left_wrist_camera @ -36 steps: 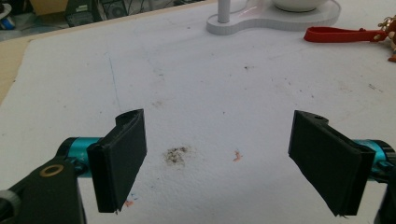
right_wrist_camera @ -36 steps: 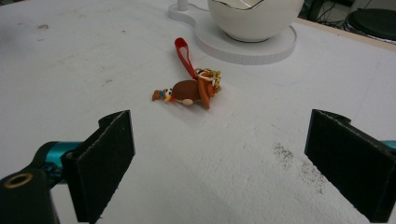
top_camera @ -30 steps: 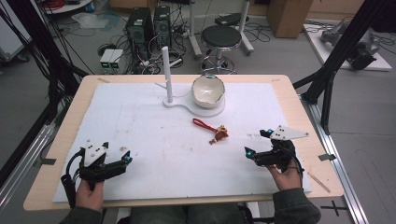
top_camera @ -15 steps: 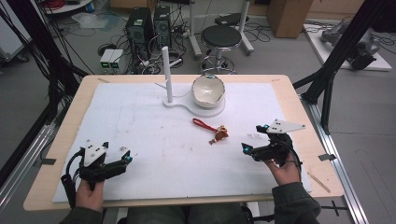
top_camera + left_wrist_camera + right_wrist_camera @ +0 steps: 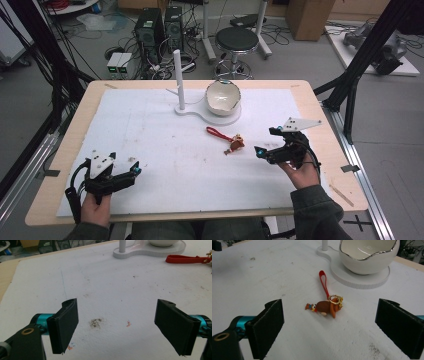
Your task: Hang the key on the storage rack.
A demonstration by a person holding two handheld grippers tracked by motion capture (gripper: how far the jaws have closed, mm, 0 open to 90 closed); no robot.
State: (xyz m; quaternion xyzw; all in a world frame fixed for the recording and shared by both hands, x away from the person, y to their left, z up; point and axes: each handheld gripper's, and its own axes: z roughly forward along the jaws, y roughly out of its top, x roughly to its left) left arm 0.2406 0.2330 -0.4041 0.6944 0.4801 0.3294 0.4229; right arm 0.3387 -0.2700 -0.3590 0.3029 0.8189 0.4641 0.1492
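Red-strapped keychain point(image 5: 325, 305) with a brown figurine lies untouched on the worktop point(image 5: 165, 145), just in front of the eggshell-shaped bowl point(image 5: 222, 97). Right gripper point(image 5: 267, 145), jaws spread wide, faces it, nearby; the grasp remains undone. Left gripper point(image 5: 134, 171), likewise agape, rests well apart.

Each hand-held gripper is showing a black body with teal-blue barrels behind its flat, black, rectangular jaw pads. The left hand-held gripper point(image 5: 134, 172) is wearing a grey three-cornered plate dotted with screws, and a black cable is looping off its rear. The right hand-held gripper point(image 5: 266, 142) is carrying the same grey plate. The person's sleeves are looking dark grey-green.
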